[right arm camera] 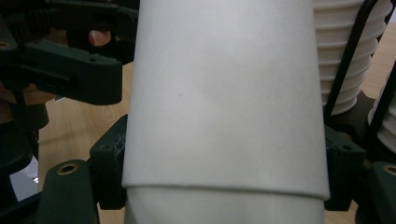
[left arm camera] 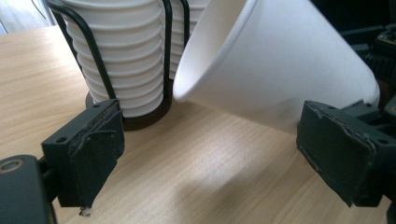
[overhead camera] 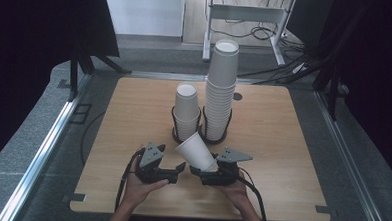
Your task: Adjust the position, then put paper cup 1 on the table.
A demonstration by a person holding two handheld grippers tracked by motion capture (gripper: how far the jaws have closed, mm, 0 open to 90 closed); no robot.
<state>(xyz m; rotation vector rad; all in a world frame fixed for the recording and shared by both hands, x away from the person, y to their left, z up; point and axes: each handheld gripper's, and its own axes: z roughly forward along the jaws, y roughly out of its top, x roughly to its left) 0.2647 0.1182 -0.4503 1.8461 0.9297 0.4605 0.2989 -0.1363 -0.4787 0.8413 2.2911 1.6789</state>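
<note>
The right gripper (overhead camera: 207,172) clamps a plain, unprinted white paper cup (overhead camera: 196,151), the left gripper (overhead camera: 179,169) gapes empty above the light wooden table (overhead camera: 282,144) on grey carpet (overhead camera: 23,133).

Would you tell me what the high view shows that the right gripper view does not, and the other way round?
High view: the whole table and the open tops of the tall stack and short stack. Right gripper view: close up, the right tool's pads pressing the cup's sides. Both: the tilted cup, the left tool beside it, and black wire holders around stacked cups.
</note>
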